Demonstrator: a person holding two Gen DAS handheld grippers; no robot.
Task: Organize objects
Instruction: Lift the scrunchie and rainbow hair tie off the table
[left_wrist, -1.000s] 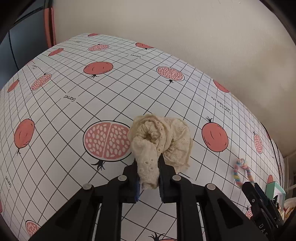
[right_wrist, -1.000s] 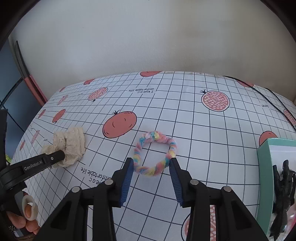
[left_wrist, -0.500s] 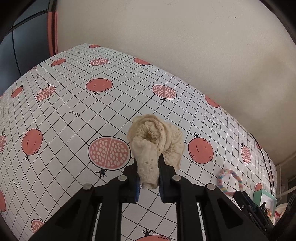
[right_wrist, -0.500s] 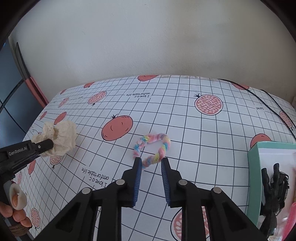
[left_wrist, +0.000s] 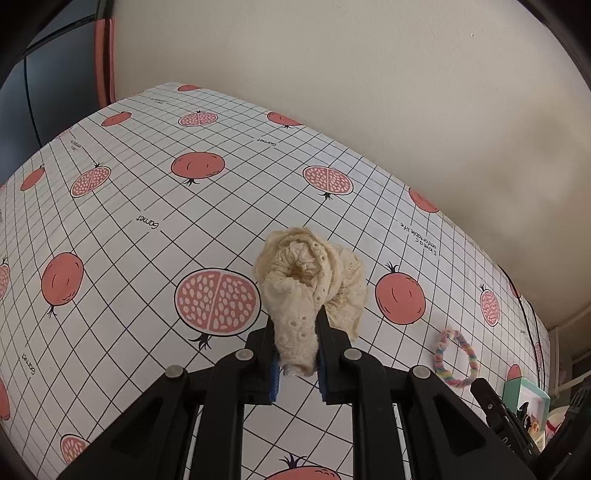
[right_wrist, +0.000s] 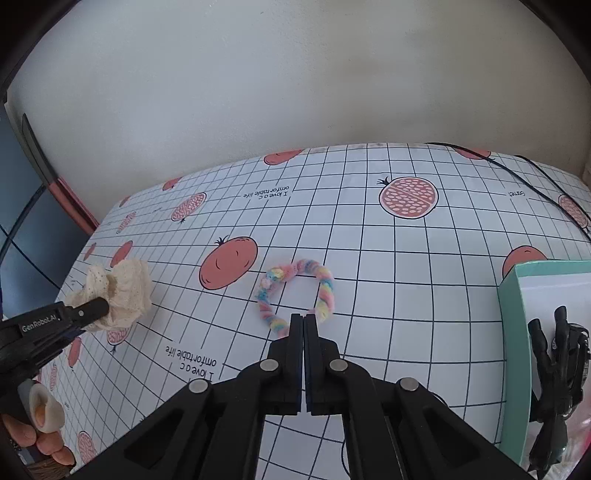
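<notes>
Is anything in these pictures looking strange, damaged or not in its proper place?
Nothing looks damaged or spilled. The left gripper holds the cream lace scrunchie, and the right gripper is shut on the near edge of the rainbow hair tie, pulling its loop out of round.

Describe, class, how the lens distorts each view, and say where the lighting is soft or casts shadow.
Left wrist view: the tablecloth grid bulges into curves, corners vignette black; light is soft, with a faint shadow beside the lace scrunchie. Right wrist view: the same barrel bending; even, cooler light, a slight shadow under the rainbow scrunchie, everything sharp.
</notes>
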